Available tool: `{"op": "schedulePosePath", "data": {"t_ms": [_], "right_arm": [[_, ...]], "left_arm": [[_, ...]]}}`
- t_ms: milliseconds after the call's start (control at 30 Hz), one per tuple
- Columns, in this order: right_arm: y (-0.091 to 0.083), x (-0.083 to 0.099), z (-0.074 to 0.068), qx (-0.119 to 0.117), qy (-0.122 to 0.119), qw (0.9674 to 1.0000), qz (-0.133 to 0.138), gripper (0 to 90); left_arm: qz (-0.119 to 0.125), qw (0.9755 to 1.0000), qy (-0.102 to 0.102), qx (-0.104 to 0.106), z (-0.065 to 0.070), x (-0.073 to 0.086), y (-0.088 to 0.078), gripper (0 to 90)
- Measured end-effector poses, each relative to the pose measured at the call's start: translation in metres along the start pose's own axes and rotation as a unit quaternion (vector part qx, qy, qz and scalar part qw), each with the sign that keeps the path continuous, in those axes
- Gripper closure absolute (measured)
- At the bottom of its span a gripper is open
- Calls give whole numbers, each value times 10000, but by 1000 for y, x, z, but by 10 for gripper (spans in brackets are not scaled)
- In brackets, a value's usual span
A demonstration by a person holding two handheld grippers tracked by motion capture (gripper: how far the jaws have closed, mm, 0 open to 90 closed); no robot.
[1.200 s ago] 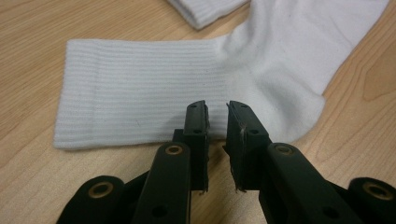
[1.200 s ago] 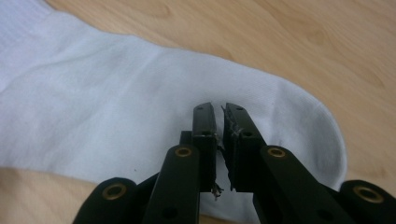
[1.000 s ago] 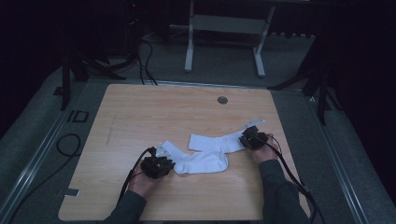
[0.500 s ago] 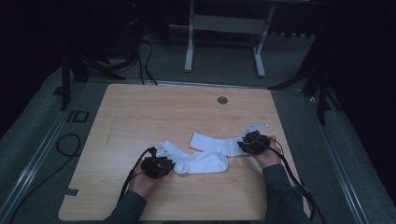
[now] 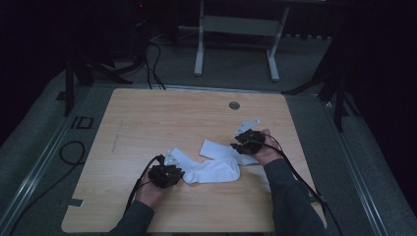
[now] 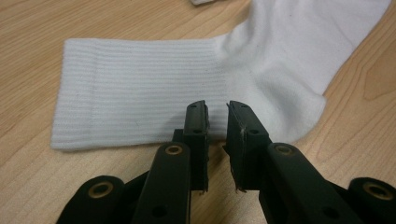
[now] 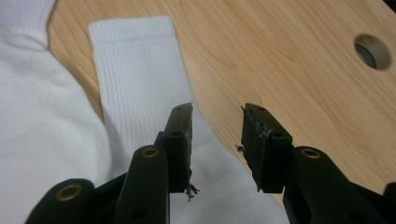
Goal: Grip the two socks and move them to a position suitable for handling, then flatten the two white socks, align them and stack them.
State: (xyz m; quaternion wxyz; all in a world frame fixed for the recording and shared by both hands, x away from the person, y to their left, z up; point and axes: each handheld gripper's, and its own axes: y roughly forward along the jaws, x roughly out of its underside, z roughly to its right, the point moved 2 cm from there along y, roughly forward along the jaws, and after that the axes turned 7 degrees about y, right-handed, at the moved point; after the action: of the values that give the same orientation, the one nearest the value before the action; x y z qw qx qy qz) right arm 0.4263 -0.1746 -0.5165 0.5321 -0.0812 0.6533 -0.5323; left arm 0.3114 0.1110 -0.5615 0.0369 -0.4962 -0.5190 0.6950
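Two white socks lie overlapping on the wooden table point(image 5: 147, 118). The nearer sock point(image 5: 216, 171) points its ribbed cuff point(image 6: 140, 88) toward my left gripper point(image 5: 167, 174), whose jaws point(image 6: 217, 109) hover at the cuff's edge with a narrow gap and nothing pinched. The farther sock point(image 5: 216, 147) runs from its cuff point(image 7: 135, 65) toward my right gripper point(image 5: 248, 140). That gripper point(image 7: 217, 114) stands just above the sock; its jaws have just been opening and hold nothing. In the right gripper view the nearer sock point(image 7: 42, 121) lies to the left.
A round cable hole point(image 5: 234, 105) sits in the table near its far edge, also seen in the right gripper view point(image 7: 373, 51). Cables trail from both grippers over the near edge. A metal stand point(image 5: 236, 29) and floor cables lie beyond the table.
The right gripper has shifted slightly left and lifted over the farther sock, and its jaws have spread apart. The left gripper and both socks have stayed put.
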Motion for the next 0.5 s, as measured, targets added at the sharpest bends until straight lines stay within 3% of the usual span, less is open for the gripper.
{"op": "schedulePosePath", "data": {"t_ms": [300, 500], "right_arm": [[23, -13, -6, -325, -294, 9989, -151, 631], [35, -21, -17, -504, -500, 9971, -282, 602]], "left_arm": [[14, 10000, -17, -2, 0, 0, 0, 781], [15, 10000, -21, 1, -1, 0, -1, 781]]}}
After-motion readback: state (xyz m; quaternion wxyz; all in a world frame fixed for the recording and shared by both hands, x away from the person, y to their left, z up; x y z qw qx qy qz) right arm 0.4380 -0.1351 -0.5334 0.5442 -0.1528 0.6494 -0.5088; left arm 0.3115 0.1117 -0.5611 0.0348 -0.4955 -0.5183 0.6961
